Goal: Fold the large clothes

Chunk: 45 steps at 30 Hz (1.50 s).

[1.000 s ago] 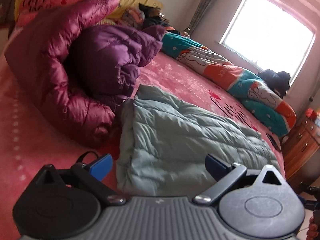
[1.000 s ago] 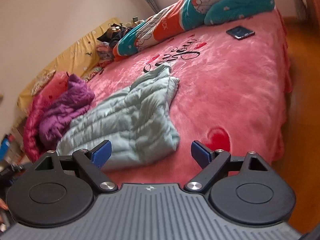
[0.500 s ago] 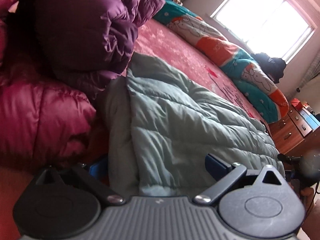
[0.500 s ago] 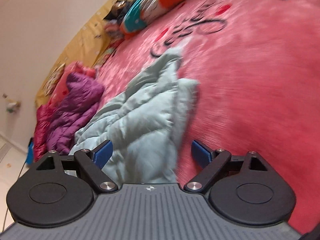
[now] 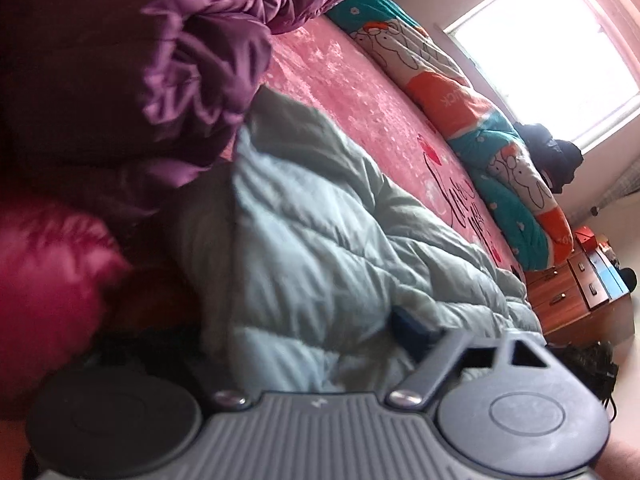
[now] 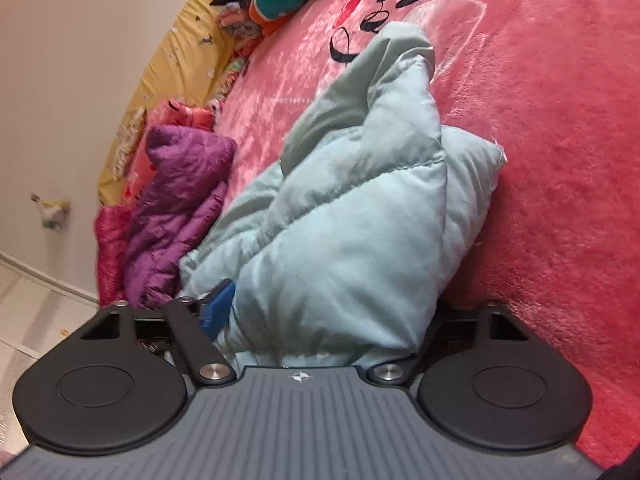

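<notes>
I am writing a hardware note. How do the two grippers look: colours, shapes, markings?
Both grippers, left and right, share one design: a ribbed grey body, two round black discs, black linkage bars on silver pivots, and blue fingers. A small white emblem marks the body. No cables or sleeves show.

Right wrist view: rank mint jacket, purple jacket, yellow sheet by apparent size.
1. mint jacket, largest, though nearest the camera.
2. purple jacket.
3. yellow sheet, far off and partly hidden, so unsure against purple.

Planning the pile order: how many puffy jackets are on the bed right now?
3: the pale green jacket between both grippers, the purple jacket just beyond it, and the magenta jacket at the bed edge. Others may be hidden.
</notes>
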Each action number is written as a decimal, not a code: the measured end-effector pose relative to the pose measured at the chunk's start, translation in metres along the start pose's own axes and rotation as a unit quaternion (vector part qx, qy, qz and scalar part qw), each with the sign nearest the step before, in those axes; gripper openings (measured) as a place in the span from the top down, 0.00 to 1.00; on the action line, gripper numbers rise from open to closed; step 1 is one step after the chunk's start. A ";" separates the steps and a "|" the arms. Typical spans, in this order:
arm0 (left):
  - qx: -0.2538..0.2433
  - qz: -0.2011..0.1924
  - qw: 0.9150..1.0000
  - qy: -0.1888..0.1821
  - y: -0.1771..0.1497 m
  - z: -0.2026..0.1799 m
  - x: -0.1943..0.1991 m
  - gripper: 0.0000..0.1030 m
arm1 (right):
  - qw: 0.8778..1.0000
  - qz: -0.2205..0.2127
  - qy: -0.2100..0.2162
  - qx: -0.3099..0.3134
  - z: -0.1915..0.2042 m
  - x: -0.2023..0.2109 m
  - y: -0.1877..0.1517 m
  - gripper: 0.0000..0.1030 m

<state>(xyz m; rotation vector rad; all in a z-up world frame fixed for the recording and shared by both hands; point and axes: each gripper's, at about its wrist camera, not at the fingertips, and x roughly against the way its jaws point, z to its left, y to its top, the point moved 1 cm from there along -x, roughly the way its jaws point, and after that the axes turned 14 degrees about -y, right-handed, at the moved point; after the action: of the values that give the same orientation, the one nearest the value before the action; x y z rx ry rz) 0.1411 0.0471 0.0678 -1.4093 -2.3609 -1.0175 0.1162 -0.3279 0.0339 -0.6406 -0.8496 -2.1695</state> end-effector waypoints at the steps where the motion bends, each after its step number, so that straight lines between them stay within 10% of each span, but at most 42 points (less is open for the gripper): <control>1: -0.003 0.002 1.000 0.000 0.001 -0.004 -0.002 0.49 | 1.000 -0.001 -0.004 -0.002 0.000 0.002 0.000 0.30; 7: -0.042 0.011 0.999 0.023 0.010 -0.038 -0.009 0.79 | 0.998 -0.013 -0.055 -0.002 0.013 0.018 -0.005 0.61; 14: -0.075 -0.009 0.997 0.011 0.046 -0.088 -0.020 0.83 | 0.985 -0.067 -0.144 0.065 0.059 0.043 0.000 0.74; 26: -0.205 -0.057 0.977 -0.035 0.141 -0.184 -0.128 0.83 | 0.952 -0.205 -0.199 0.105 0.056 0.091 0.122 0.75; 34: -0.225 -0.057 0.973 0.010 0.187 -0.163 -0.203 0.82 | 0.929 -0.255 -0.234 0.130 0.052 0.045 0.217 0.75; 41: -0.207 -0.058 0.975 0.060 0.197 -0.132 -0.261 0.79 | 0.925 -0.232 -0.271 0.129 0.034 -0.019 0.227 0.75; 45: -0.199 -0.068 0.974 0.087 0.188 -0.117 -0.273 0.58 | 0.917 -0.228 -0.299 0.134 0.018 -0.044 0.226 0.61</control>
<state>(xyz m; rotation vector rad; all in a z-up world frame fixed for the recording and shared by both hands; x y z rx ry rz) 0.4222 -0.1615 0.1035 -1.2223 -2.2333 -1.6548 0.3185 -0.4162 0.1020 -1.0710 -1.7369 -2.2045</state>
